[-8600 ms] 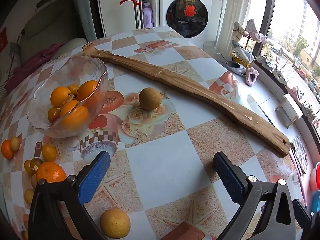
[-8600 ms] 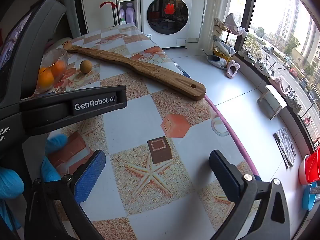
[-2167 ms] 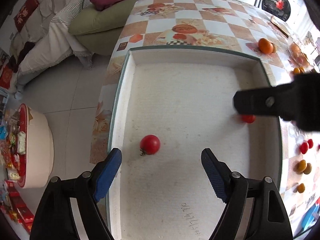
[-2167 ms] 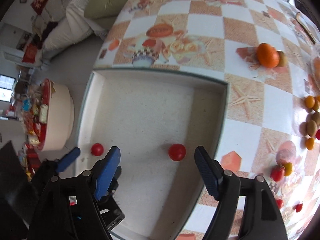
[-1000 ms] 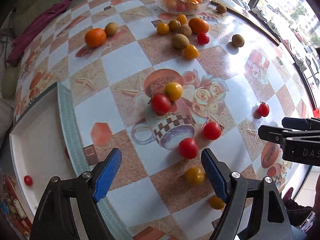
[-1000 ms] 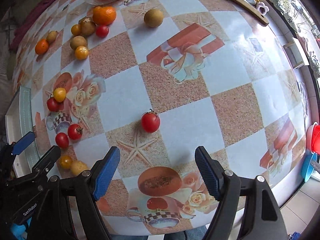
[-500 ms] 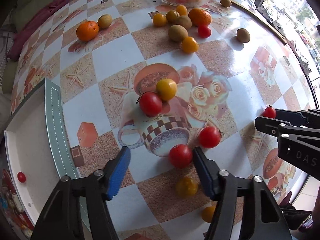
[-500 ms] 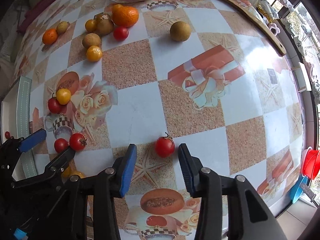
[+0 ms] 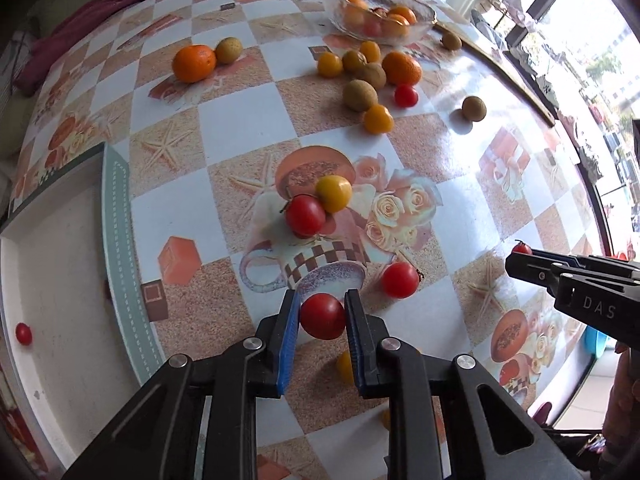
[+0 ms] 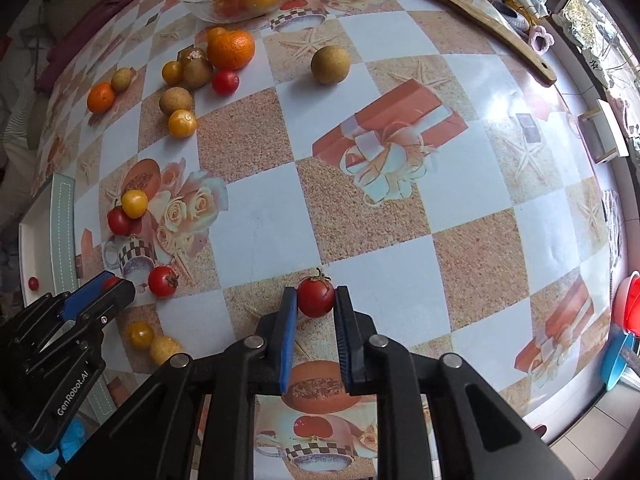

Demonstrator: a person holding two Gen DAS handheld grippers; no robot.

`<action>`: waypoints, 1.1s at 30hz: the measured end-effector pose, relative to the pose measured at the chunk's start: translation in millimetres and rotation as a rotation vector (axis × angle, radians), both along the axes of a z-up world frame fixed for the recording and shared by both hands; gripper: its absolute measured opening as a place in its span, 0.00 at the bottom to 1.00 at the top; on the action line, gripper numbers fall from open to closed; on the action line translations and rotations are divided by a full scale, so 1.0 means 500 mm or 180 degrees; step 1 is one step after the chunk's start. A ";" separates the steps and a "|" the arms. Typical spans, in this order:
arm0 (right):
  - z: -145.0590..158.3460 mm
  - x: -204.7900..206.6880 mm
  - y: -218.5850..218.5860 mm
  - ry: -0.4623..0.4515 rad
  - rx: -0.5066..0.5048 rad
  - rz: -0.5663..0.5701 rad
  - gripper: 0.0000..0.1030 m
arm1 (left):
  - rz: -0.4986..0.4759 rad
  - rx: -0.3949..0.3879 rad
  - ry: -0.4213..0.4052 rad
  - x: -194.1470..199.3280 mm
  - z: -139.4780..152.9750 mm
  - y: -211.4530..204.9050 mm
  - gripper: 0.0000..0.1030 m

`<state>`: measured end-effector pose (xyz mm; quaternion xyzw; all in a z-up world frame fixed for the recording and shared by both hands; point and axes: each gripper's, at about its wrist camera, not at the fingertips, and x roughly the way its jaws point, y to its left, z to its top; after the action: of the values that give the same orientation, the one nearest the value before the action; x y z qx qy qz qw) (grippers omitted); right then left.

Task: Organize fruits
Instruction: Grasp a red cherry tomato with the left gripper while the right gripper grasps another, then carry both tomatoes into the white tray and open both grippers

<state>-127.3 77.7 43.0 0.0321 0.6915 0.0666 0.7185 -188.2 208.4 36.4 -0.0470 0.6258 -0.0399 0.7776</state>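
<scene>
Left wrist view: our left gripper [image 9: 322,316] pinches a round red tomato [image 9: 322,316] above the tablecloth [image 9: 240,128]; our right gripper [image 10: 316,300] clamps a stemmed tomato [image 10: 316,296], stem pointing away, underside hidden.

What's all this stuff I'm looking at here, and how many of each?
Tomatoes: several, red, scattered on the table; one in each claw, one in the tray.
Small yellow fruits: several, scattered on the table.
Oranges: two loose, more in the bowl.
Brown fruits: several, mostly near the bowl.
Glass bowl: one, clear, far end.
Tray: one, white, at the table's left edge.
Wooden stick: one, along the far edge.
Left claw: shut on a tomato.
Right claw: shut on a tomato.
</scene>
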 end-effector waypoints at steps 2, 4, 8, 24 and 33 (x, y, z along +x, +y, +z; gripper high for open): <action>0.007 -0.002 -0.003 -0.0007 0.0023 -0.0009 0.19 | 0.0029 -0.0028 -0.0034 -0.005 0.010 0.010 0.24; 0.013 0.001 -0.022 -0.0010 0.0056 -0.0026 0.19 | 0.0047 -0.0032 -0.0066 -0.008 0.018 0.018 0.24; 0.024 -0.001 -0.025 -0.0035 0.0099 -0.0011 0.19 | 0.0102 -0.0050 -0.0134 -0.014 0.038 0.039 0.24; 0.086 -0.041 0.101 -0.0151 0.0268 0.0373 0.19 | 0.0557 -0.0048 -0.0316 -0.098 0.100 0.167 0.24; 0.109 -0.059 0.252 -0.0170 0.0405 0.0802 0.19 | 0.1021 0.0071 -0.0273 -0.177 0.094 0.291 0.24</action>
<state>-157.0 203.6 97.7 -0.0112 0.6651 0.2009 0.7191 -276.9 353.8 83.5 -0.1359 0.5769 0.0897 0.8004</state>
